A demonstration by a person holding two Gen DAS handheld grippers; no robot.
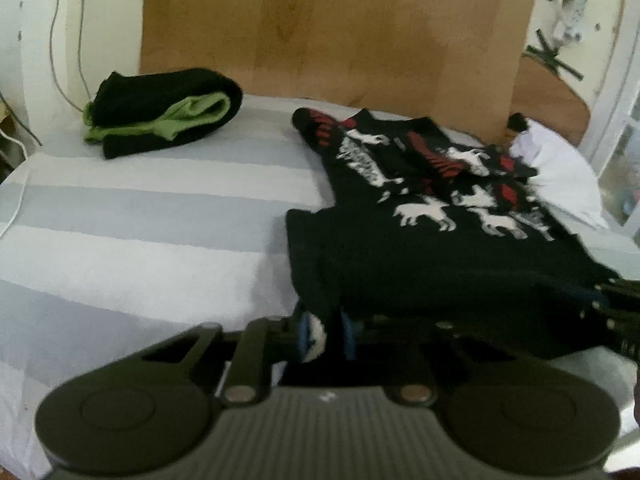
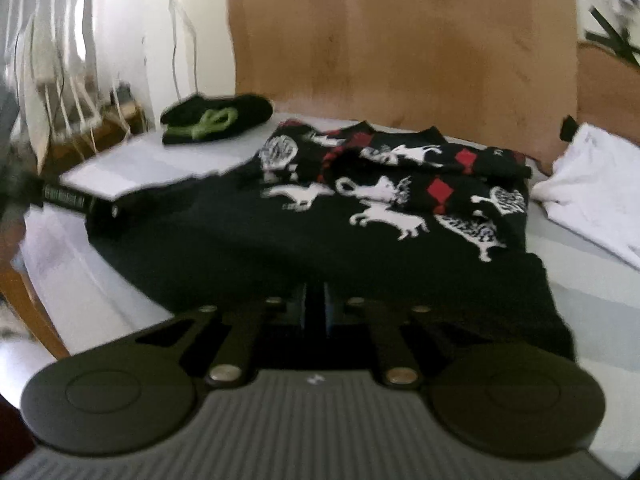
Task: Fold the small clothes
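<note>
A black knit garment with white animals and red diamonds lies spread on the bed, its plain black hem nearest me. My left gripper is shut on the hem's left near corner, and black cloth bunches between its fingers. In the right wrist view the same garment fills the middle. My right gripper is shut on the near edge of the hem further right, and the cloth covers its fingertips. Both views are somewhat blurred.
A folded black and green pile sits at the far left of the striped sheet. A white garment lies at the right. A wooden headboard rises behind. Cables and a wooden stand are beside the bed at the left.
</note>
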